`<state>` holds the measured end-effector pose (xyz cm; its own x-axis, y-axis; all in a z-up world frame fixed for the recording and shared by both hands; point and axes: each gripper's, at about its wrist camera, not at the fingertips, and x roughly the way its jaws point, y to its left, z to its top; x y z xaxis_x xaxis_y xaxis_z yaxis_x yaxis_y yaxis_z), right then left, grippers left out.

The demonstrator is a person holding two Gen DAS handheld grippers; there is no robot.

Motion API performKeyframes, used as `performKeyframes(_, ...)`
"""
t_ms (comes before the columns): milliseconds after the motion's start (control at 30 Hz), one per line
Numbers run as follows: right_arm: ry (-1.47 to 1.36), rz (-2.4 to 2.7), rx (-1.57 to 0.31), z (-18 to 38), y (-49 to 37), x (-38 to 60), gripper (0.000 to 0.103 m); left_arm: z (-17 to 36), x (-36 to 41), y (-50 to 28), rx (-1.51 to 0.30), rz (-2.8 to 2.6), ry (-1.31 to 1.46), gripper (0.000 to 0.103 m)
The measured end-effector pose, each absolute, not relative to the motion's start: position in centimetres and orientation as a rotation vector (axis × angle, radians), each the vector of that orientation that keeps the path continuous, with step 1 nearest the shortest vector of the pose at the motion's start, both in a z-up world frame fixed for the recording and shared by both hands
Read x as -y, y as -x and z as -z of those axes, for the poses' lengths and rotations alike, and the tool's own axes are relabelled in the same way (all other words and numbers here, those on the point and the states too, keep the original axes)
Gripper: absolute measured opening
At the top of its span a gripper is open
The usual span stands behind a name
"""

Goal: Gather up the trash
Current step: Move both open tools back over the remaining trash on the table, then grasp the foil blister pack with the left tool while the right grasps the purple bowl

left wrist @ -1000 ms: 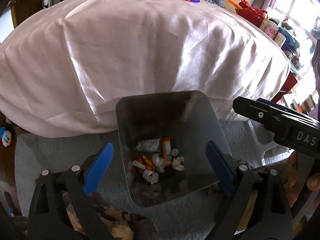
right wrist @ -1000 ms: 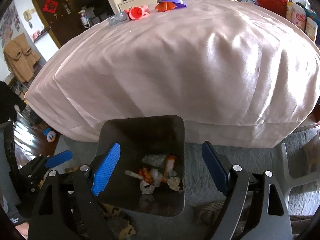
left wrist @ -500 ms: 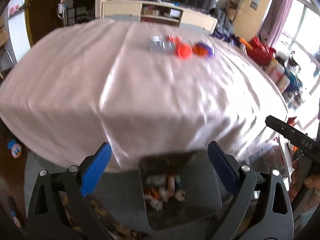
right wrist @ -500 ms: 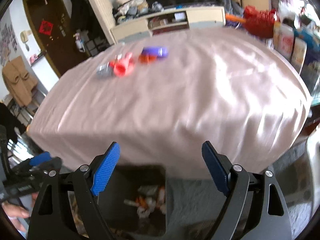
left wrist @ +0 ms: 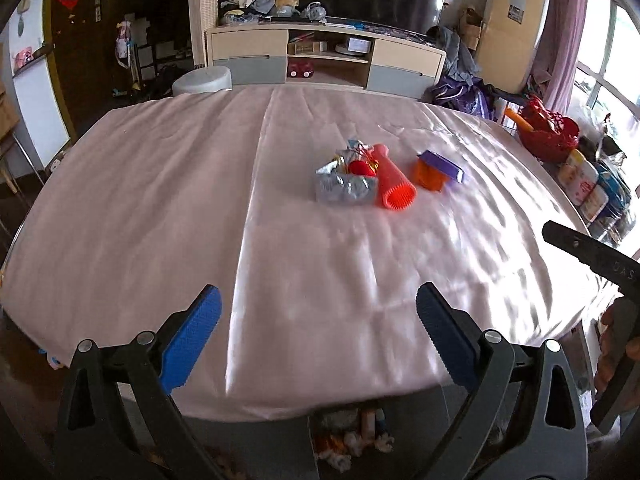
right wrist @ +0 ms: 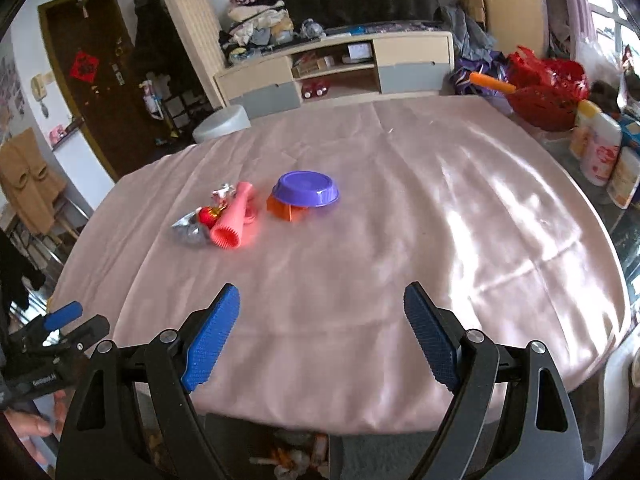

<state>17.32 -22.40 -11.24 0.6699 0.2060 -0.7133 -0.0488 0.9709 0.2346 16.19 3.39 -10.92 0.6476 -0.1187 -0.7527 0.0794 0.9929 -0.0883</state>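
On the pink tablecloth (left wrist: 200, 208) lies a small pile: a crumpled silver wrapper (left wrist: 346, 186), a red ball (left wrist: 362, 168), a coral ribbed tube (left wrist: 394, 186) and an orange piece under a purple dish (left wrist: 438, 170). The right wrist view has the same silver wrapper (right wrist: 188, 230), coral tube (right wrist: 232, 220) and purple dish (right wrist: 306, 189). My left gripper (left wrist: 318, 312) hovers open over the table's near edge, empty. My right gripper (right wrist: 322, 308) is open too, nothing between its blue pads. The dark bin with trash (left wrist: 352, 436) sits below the table edge, mostly hidden.
A red basket (right wrist: 548, 92) and several bottles (right wrist: 600, 148) stand beyond the table's right side. A TV cabinet (left wrist: 324, 60) is behind the table, a grey stool (left wrist: 202, 80) at the far left. A hand (right wrist: 36, 426) holds the left gripper at the lower left.
Both grippers have risen from above the bin to above the table edge. The table top and its pile have come into view; the bin has dropped to the bottom edge.
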Motion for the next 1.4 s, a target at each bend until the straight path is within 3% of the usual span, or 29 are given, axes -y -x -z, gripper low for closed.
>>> performKeyframes(233,-0.198,-0.111,-0.874,13.4,-22.6,21.9,0.085,12.4,-2.4,-20.8,-0.859,0.101,0.02,0.088)
performKeyframes(533,-0.241,-0.1,-0.911,15.1,-27.1,21.5,0.085,15.4,-1.7,-25.4,-0.902,0.118,0.045,0.088)
performKeyframes(667,-0.25,-0.103,-0.905,15.2,-28.8,20.6,0.093,16.0,-1.2,-27.0,-0.91,0.125,0.041,0.088)
performKeyframes(1400,-0.142,-0.064,-0.948,16.4,-34.6,17.5,0.093,16.4,0.1,-29.9,-0.902,0.16,0.026,0.088)
